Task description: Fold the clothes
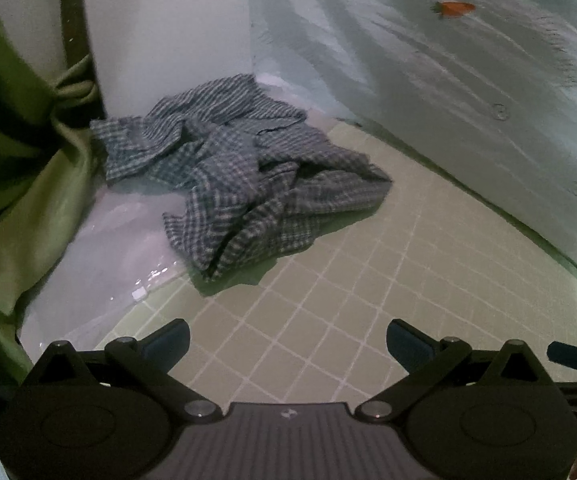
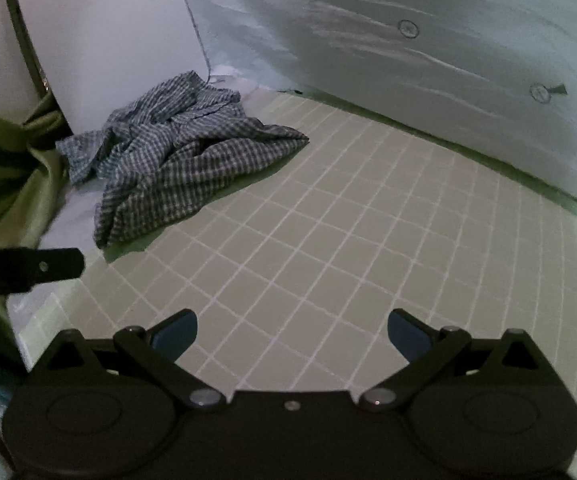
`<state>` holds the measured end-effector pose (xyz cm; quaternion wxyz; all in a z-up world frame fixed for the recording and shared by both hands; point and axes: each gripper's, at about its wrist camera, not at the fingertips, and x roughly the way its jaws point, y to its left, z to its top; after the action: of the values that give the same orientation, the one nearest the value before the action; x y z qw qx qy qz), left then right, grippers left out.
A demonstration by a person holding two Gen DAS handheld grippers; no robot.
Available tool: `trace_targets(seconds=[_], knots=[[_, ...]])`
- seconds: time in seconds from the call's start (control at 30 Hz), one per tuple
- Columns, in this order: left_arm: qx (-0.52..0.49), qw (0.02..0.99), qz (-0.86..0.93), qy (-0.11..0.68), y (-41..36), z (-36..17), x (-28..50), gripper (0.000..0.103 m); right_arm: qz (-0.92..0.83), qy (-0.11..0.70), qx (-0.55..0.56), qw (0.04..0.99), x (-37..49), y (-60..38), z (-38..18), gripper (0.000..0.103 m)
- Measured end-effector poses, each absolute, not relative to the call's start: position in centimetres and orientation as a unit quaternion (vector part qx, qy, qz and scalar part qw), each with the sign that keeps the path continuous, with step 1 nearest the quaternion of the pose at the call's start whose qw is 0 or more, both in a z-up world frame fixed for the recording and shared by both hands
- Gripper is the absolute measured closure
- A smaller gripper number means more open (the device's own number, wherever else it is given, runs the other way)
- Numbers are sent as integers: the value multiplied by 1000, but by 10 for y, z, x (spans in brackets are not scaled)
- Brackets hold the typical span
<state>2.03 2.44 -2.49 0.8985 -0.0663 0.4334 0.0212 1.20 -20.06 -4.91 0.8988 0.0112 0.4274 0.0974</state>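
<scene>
Both the left tongs [image 1: 287, 338] and right tongs [image 2: 292, 330] gape wide, empty, hovering over the gridded table [image 2: 328, 240]; the crumpled checked shirt [image 1: 240, 168] lies ahead-left, unfolded, awaiting pickup.

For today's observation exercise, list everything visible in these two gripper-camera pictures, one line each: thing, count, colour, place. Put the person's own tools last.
Checked garment: one, blue and white, crumpled in the far left corner, partly on the mat and partly on the plastic sheet.
Grid mat: one, pale green with white lines, covering the work surface.
Plastic sheet: one, clear and glossy, left of the mat, under the garment's edge.
Green cloth: one, olive green, hanging at the far left.
Orange mark: one, on the pale wall, upper right.
White panel: one, upright behind the garment.
Left gripper: one, black, open, over the mat.
Right gripper: one, black, open, over the mat.
</scene>
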Motion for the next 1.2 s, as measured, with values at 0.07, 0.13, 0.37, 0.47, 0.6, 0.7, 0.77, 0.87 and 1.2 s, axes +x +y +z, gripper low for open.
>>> trace_targets(seconds=[0.07,0.13,0.37,0.47,0.6,0.7,0.77,0.87,1.2], knots=[[-72,894,23,441,30,-30,29,0,99,424,1,900,21,-198,-52,0],[-75,890,28,450,37,-37,42,0,101,416,-2,904,37,-195,-55,0],[-92,882,52,460,70,-58,98,8,105,404,-1,908,108,-178,-72,0],[-106,876,59,466,86,-69,129,17,104,412,8,905,145,-166,-84,0],[-127,870,67,472,93,-84,168,33,93,411,31,906,187,-143,-94,1],[-144,861,71,482,99,-94,189,49,120,408,61,903,212,-120,-102,13],[-151,857,73,487,103,-99,197,61,137,413,79,897,227,-105,-109,18],[-157,853,66,493,107,-104,201,75,154,427,86,887,245,-82,-120,35],[-159,856,39,490,98,-97,185,86,170,411,-6,896,218,-80,-129,103]])
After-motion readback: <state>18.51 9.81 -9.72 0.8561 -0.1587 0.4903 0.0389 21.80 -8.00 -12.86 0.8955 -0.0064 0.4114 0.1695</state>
